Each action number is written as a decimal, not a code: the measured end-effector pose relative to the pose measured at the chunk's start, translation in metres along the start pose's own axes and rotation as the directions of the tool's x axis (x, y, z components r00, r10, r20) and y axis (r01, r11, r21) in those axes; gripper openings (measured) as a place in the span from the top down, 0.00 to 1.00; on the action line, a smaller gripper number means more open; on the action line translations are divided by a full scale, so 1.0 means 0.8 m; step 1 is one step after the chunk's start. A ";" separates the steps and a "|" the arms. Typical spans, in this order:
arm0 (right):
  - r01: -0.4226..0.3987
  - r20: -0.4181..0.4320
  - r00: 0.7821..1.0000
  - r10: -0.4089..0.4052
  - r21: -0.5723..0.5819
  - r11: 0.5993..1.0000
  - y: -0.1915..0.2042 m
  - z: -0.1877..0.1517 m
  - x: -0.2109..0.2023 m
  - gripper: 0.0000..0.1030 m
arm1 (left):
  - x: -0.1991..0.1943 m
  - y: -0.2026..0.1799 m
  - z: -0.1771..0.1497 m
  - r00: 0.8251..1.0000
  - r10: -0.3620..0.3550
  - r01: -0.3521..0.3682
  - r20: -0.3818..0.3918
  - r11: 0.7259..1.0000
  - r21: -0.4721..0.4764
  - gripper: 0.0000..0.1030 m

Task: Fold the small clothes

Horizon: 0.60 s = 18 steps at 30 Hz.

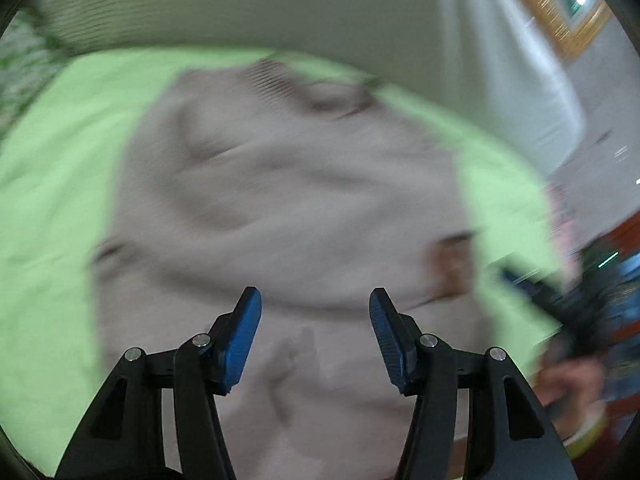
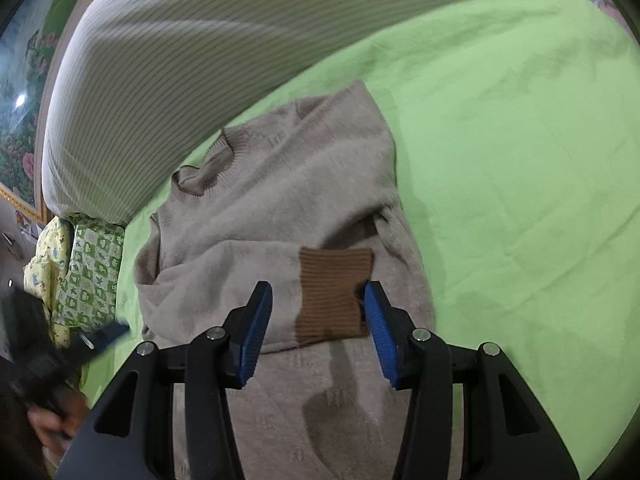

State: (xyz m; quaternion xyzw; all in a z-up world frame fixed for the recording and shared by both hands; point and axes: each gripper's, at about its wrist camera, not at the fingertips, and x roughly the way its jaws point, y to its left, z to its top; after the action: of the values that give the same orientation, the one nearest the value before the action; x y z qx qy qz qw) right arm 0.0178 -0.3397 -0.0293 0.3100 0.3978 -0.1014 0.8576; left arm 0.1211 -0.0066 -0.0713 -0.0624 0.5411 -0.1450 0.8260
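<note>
A beige knit sweater [image 2: 280, 200] lies spread on a bright green sheet [image 2: 520, 140], filling the centre and lower middle of the right wrist view, its ribbed neck toward the upper left of the garment. One sleeve is folded across the body, and its brown ribbed cuff [image 2: 334, 292] sits between the blue pads of the right gripper [image 2: 318, 292], nearer the right-hand pad; the jaws stand apart, and whether that pad touches the cuff cannot be told. In the left wrist view, which is heavily blurred, the left gripper [image 1: 315, 300] has its jaws apart with nothing between them, above the sweater [image 1: 280, 184], which fills the middle of the frame on the green sheet [image 1: 52, 184]. A brown patch [image 1: 450, 264] at the garment's right edge may be the cuff. Along the top of both views runs a pale striped cushion or headboard [image 2: 168, 64]. At the left edge of the right view lie green and yellow patterned cloths [image 2: 86, 272], with a gilt-framed flower picture [image 2: 18, 128] behind. No writing can be read.
</note>
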 end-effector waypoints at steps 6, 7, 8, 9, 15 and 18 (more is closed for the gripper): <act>-0.047 -0.091 0.994 0.053 0.059 0.997 -0.006 -0.018 0.024 0.52 | 0.042 0.083 -0.036 0.931 0.363 -0.361 -0.040 0.931 0.047 0.45; -0.046 -0.104 0.993 0.053 0.065 0.997 -0.006 -0.021 0.032 0.52 | 0.046 0.086 -0.034 0.925 0.379 -0.377 -0.031 0.925 0.046 0.45; -0.033 -0.112 0.993 0.040 0.067 0.997 -0.006 -0.021 0.038 0.52 | 0.051 0.086 -0.030 0.918 0.396 -0.395 -0.009 0.917 0.052 0.45; -0.003 -0.122 0.992 0.012 0.077 0.997 -0.007 -0.022 0.047 0.52 | 0.057 0.084 -0.027 0.907 0.421 -0.421 0.011 0.905 0.063 0.44; 0.069 -0.095 0.994 -0.056 0.142 0.987 -0.003 -0.019 0.089 0.50 | 0.083 0.072 0.004 0.828 0.549 -0.557 0.113 0.829 0.048 0.37; -0.006 -0.065 0.998 0.015 0.132 0.991 0.013 -0.012 0.093 0.90 | 0.081 0.081 0.023 0.823 0.557 -0.557 0.107 0.830 -0.035 0.34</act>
State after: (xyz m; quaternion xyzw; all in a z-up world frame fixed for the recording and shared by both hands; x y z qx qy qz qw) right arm 0.0654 -0.3198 -0.0846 0.3710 0.4166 -0.1125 0.8223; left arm 0.1729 0.0344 -0.1378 0.0891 0.4883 0.1067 0.8615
